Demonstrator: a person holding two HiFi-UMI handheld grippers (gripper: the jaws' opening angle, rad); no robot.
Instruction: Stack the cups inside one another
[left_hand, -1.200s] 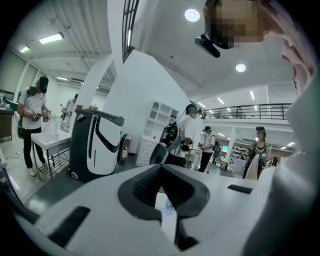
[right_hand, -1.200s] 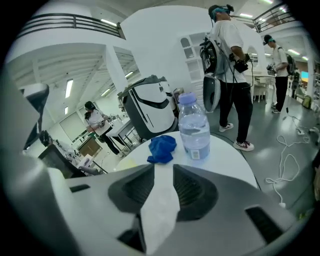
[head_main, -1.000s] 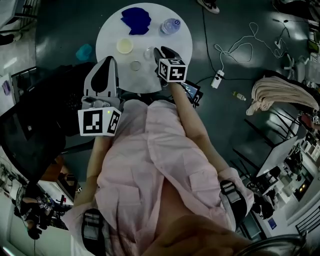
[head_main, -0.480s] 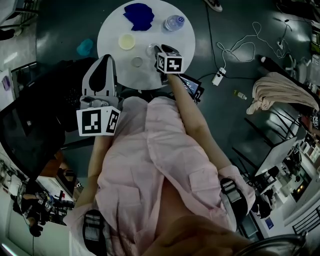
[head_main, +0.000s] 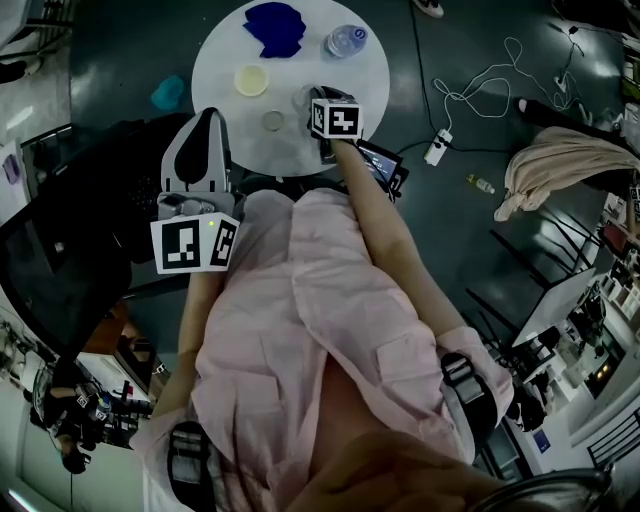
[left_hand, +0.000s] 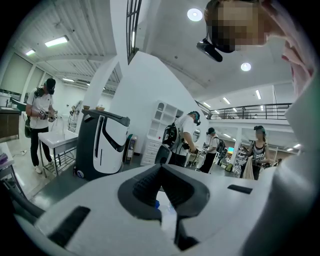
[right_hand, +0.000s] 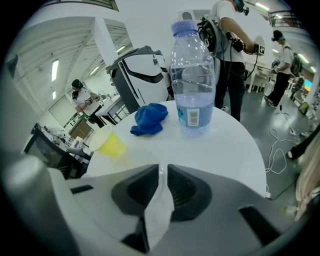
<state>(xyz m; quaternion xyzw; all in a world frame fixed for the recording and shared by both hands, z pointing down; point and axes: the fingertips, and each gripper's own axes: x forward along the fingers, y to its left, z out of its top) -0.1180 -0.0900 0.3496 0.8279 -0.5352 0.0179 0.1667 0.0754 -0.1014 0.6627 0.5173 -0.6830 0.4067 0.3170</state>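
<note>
A round white table (head_main: 350, 85) bears a yellow cup (head_main: 250, 80) and a small clear cup (head_main: 273, 121). A second clear cup (head_main: 302, 98) stands at my right gripper (head_main: 314, 103), whose marker cube covers its jaws in the head view. In the right gripper view, my right gripper (right_hand: 161, 169) is shut on a thin translucent cup wall (right_hand: 159, 202), with the yellow cup (right_hand: 111, 142) beyond at the left. My left gripper (head_main: 208, 116) hangs off the table's near-left edge. It is shut (left_hand: 161, 167) with nothing between its jaws.
A water bottle (right_hand: 192, 85) and a blue cloth (right_hand: 150, 118) sit at the table's far side. A teal object (head_main: 168, 95) lies on the floor to the left. Cables with a power strip (head_main: 435, 152) trail to the right. People stand around a white machine (left_hand: 102, 145).
My right gripper has moved a little forward over the table, and its marker cube now covers the jaws in the head view. The left gripper has stayed put.
</note>
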